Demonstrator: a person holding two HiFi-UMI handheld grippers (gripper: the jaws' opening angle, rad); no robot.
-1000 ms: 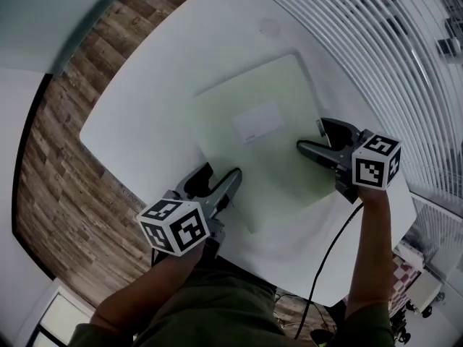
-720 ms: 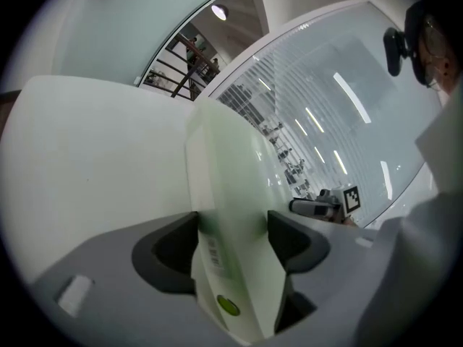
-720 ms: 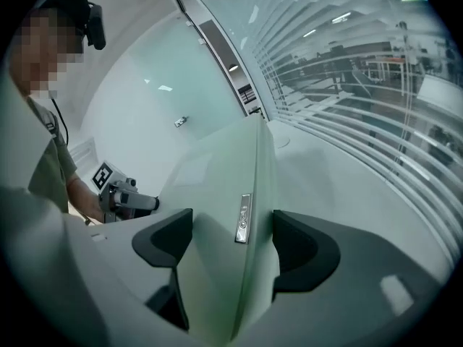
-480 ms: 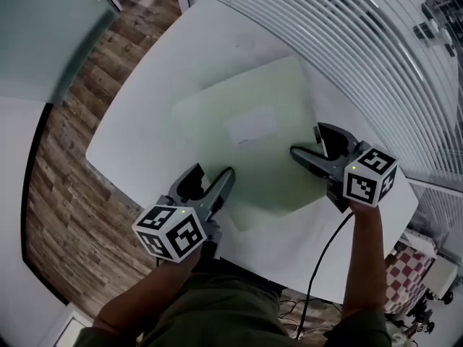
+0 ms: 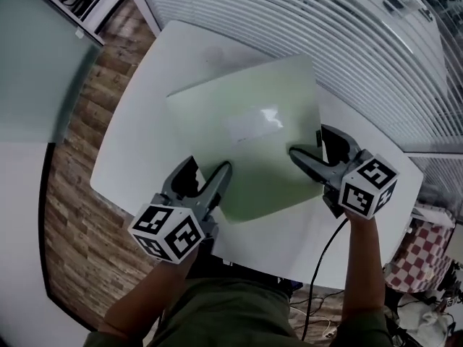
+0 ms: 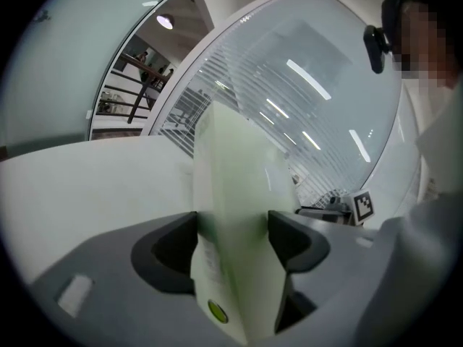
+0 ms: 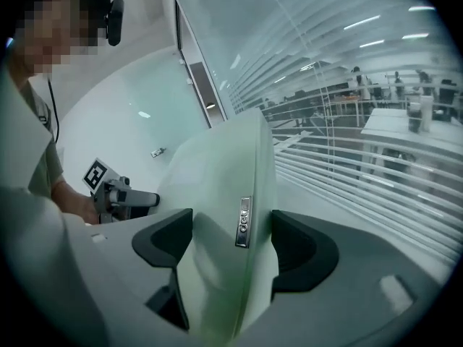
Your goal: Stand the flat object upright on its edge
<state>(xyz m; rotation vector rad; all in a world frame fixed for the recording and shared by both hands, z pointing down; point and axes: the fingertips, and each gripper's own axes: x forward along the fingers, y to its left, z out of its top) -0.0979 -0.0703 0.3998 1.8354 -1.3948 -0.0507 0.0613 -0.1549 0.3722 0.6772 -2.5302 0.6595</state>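
Head view: my left gripper (image 5: 210, 173) and right gripper (image 5: 307, 144) have fingers clamped on the near edge of the pale green flat object (image 5: 246, 129), tilted over the bench (image 5: 141, 132); I judge uneven lifting could make it slip or topple.

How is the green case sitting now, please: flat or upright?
Neither: the green case is tipped up, its near edge clamped by the left gripper and right gripper.

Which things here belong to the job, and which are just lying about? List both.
Job:
- pale green flat object
- left gripper and right gripper, both clamped on its edges
- white table under it

Lying about:
- black cable
- red-checked item beyond the table
- window blinds
- wood floor
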